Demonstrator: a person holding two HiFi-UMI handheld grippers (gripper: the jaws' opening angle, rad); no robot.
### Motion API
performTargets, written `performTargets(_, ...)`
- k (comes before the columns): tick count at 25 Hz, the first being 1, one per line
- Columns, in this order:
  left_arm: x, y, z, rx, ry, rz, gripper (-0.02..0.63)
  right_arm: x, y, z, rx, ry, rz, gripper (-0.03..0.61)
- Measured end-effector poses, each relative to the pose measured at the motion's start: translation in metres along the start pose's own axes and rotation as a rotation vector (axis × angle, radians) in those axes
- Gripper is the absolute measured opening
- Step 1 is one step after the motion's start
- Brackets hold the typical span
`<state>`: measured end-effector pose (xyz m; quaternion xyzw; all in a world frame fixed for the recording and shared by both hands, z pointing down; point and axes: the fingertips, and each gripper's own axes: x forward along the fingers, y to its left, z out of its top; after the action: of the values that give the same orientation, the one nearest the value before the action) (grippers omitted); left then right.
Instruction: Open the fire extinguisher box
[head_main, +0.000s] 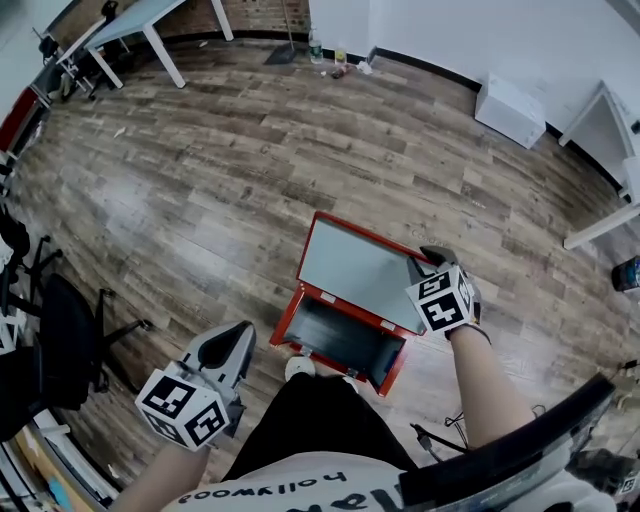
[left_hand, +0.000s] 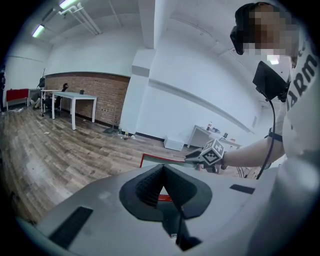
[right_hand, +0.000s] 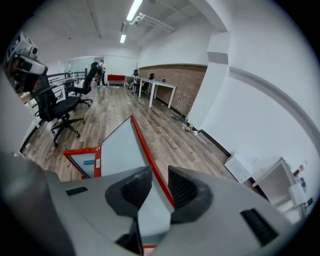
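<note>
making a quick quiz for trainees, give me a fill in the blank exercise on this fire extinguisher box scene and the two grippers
The fire extinguisher box is ____ in colour.
Its lid is ____.
The right gripper has its jaws clamped on the ____'s edge.
The left gripper, jaws together, holds ____.
Missing words: red; open; lid; nothing

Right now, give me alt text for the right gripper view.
The right gripper clamps the red-framed edge of the raised lid, with the grey panel between its jaws. Beyond are the open fire extinguisher box, wood floor and a black office chair.
</note>
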<state>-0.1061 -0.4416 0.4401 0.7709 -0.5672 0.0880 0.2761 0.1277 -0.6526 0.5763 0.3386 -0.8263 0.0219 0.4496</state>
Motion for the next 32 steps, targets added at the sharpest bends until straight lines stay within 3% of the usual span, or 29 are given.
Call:
performTargets(7, -0.006, -0.032, 0.013, 0.01, -0.05, -0.045, 0.006, -0.074, -0.013, 0.026, 0.085, -0.105, 0.006, 0.084)
performTargets(13, -0.017, -0.065, 0.026, 0.044, -0.109, -0.107, 0.006, -0.174, 0.001, 0.075, 0.37, -0.389, 0.181, 0.08)
performTargets(16, -0.028, -0.076, 0.034, 0.077, -0.125, -0.15, 0.006, -0.232, 0.003, 0.097, 0.477, -0.561, 0.2, 0.08)
performTargets(19, -0.044, -0.082, 0.042, 0.114, -0.148, -0.206, 0.006, -0.28, 0.008, 0.111, 0.583, -0.692, 0.165, 0.08)
performTargets(22, -0.061, -0.083, 0.045, 0.174, -0.16, -0.268, 0.006, -0.313, 0.029, 0.12, 0.654, -0.746, 0.154, 0.08)
performTargets(27, -0.104, -0.083, 0.043, 0.188, -0.155, -0.383, 0.006, -0.358, 0.097, 0.129, 0.74, -0.832, 0.191, 0.08)
performTargets(32, -0.13, -0.089, 0.034, 0.17, -0.118, -0.5, 0.006, -0.36, 0.174, 0.122, 0.612, -0.684, 0.145, 0.08)
